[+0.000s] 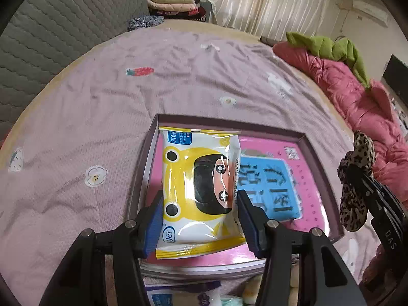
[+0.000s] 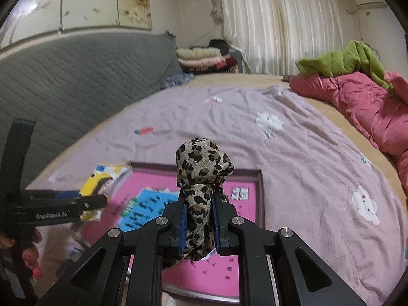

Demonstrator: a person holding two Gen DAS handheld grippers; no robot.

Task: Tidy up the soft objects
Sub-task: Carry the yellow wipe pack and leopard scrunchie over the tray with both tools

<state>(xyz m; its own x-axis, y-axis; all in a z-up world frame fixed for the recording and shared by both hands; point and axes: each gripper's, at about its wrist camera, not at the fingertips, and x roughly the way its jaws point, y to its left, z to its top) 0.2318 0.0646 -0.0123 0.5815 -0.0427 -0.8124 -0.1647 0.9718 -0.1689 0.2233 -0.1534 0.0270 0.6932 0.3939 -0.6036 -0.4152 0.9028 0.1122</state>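
My left gripper [image 1: 200,204] is shut on a yellow and white wipes pack [image 1: 200,186] printed with a frog-hooded cartoon face, its blue pads pressing the pack's two long sides. The pack hangs over the left part of a shallow purple box [image 1: 318,153] with a pink and blue printed bottom. My right gripper [image 2: 199,205] is shut on a leopard-print fabric scrunchie [image 2: 201,168] that bulges above the pads, over the same box [image 2: 261,191]. In the left wrist view the scrunchie [image 1: 355,178] shows at the right edge; in the right wrist view the wipes pack [image 2: 102,181] shows at the left.
The box lies on a lilac bedspread [image 1: 102,102] with small printed motifs. A pink quilt [image 1: 357,97] and a green garment [image 1: 331,48] are heaped at the right. A grey padded headboard [image 2: 76,81] and folded blankets [image 2: 201,56] stand behind. More soft packs [image 1: 204,295] lie below the box.
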